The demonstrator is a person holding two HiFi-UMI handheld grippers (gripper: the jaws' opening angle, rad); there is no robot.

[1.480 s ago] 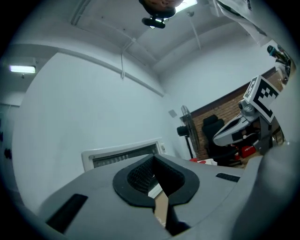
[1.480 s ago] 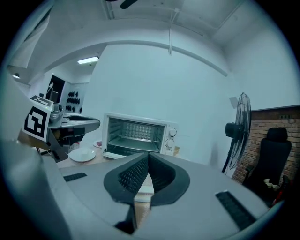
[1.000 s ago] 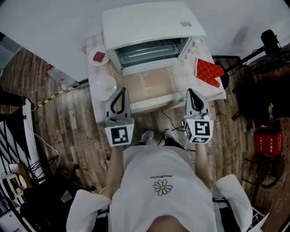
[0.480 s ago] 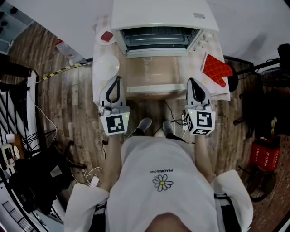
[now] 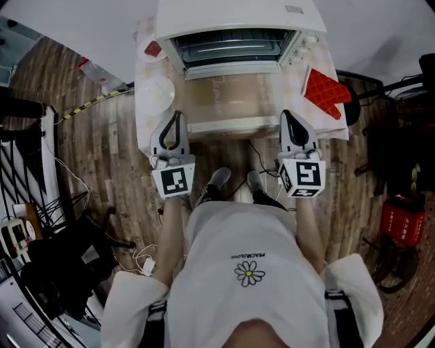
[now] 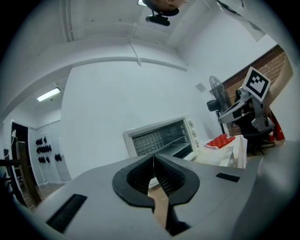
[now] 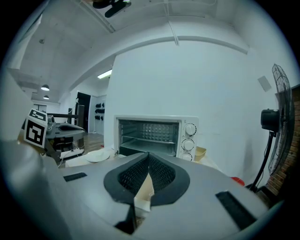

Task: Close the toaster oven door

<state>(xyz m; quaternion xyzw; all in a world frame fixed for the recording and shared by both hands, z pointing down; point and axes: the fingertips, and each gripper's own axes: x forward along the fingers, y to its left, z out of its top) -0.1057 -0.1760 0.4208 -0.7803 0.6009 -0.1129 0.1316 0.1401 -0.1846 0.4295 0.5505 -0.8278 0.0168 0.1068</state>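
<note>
While the left gripper (image 5: 176, 115) has its jaws pressed together on nothing, the right gripper (image 5: 287, 114) shows the same in its own view: ribbed pads meeting at the tip, with only the scene beyond visible through the gap lower down. Both are empty and clenched. In the head view they hang side by side at the near edge of the table (image 5: 139, 122), tips pointing toward the oven, one off each front corner of the lowered door. Neither appears to touch the door or the table.

Just ahead of the tips lies the toaster oven door (image 5: 231, 98), folded fully down and flat, its pale handle bar along the near edge between the two grippers. Behind it the toaster oven (image 5: 238, 20) stands at the back of the table against the wall, its cavity and wire rack exposed. A white plate (image 5: 156, 92) sits left of the door, a red mitt (image 5: 327, 92) right of it, both clear of the door's swing.

Judged from this, nothing of the task is done yet. Reaching the handle edge, lifting the door up and pressing it shut all remain.
</note>
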